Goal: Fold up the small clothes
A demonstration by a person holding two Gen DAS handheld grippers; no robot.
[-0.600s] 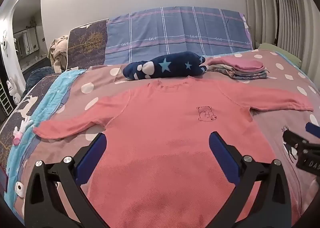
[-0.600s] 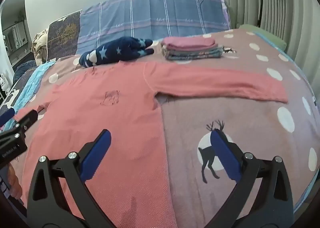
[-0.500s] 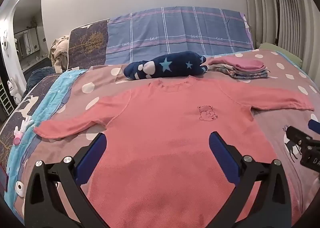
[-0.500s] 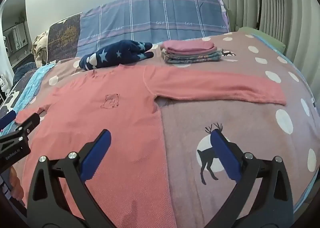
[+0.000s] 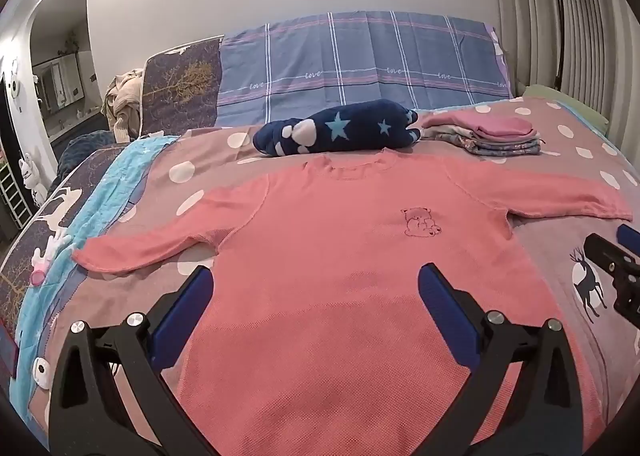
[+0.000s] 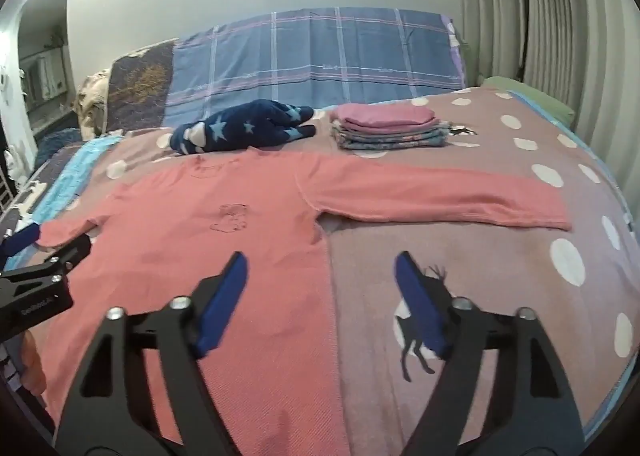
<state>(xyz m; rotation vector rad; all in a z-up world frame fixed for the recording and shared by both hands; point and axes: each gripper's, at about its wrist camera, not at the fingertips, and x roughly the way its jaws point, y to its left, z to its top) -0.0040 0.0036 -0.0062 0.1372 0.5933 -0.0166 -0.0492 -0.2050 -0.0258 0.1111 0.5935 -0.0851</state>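
We find the pink shirt (image 5: pixel 340 256) spread flat and face up on the bed (image 6: pixel 500 264), both sleeves stretched out to the sides, a small bear outline on its chest. Our left gripper (image 5: pixel 316 282) hovers over the lower body of the shirt, fingers (image 5: pixel 188 308) wide apart and holding nothing. Our right gripper (image 6: pixel 320 276) hangs above the shirt's right edge, fingers apart, one over the fabric and one over the bedspread's deer print. Past the collar lies a navy star-patterned bundle (image 5: pixel 340 130), and just beside it a stack of folded clothes (image 5: pixel 488 134). A plaid pillow (image 5: pixel 360 64) stands against the wall.
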